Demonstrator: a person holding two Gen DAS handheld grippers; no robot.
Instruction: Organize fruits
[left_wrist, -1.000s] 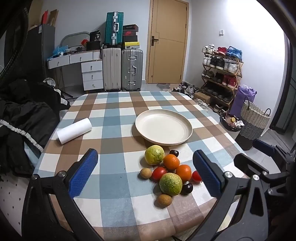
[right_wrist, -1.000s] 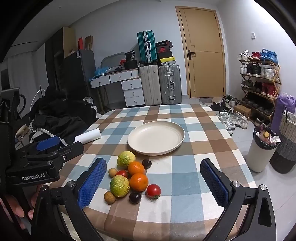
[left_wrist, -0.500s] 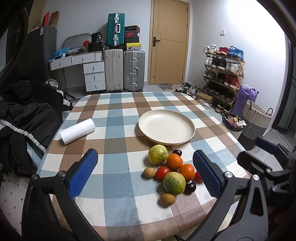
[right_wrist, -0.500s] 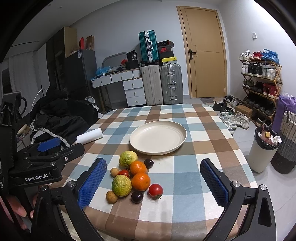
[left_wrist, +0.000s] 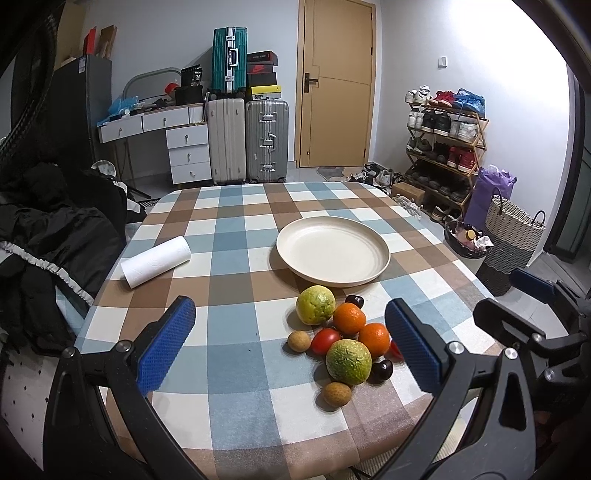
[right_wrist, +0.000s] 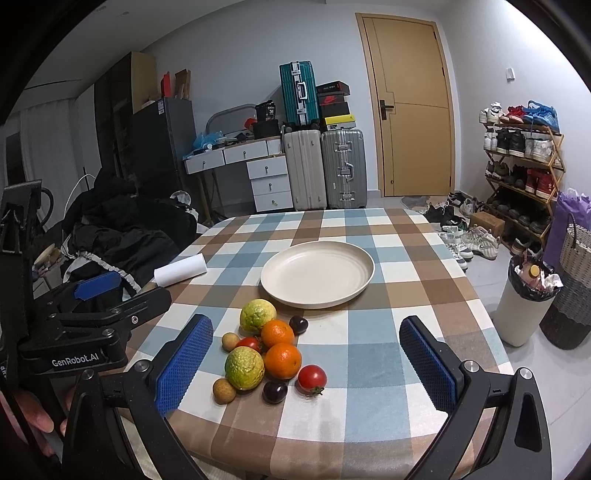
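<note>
A heap of fruit lies near the front of the checked table: a yellow-green citrus (left_wrist: 315, 304), two oranges (left_wrist: 349, 317), a tomato (left_wrist: 325, 340), a green citrus (left_wrist: 348, 362), dark plums (left_wrist: 382, 370) and small brown fruits (left_wrist: 298, 340). Behind the heap sits an empty cream plate (left_wrist: 332, 254). My left gripper (left_wrist: 290, 345) hovers open in front of the heap, holding nothing. My right gripper (right_wrist: 306, 365) is open too, above the table's front edge, with the same heap (right_wrist: 280, 360) and plate (right_wrist: 317, 273) ahead of it. A second tomato (right_wrist: 312, 378) lies at the heap's right.
A white paper roll (left_wrist: 155, 260) lies on the table's left side. Dark clothing (left_wrist: 55, 236) is piled left of the table. To the right stand a bin (right_wrist: 524, 306) and a woven basket (left_wrist: 513, 240). Suitcases, drawers, a door and a shoe rack stand behind.
Both views shift only slightly, as the hand-held grippers drift a little. The fruit, plate and roll have not moved, and both grippers stay open.
</note>
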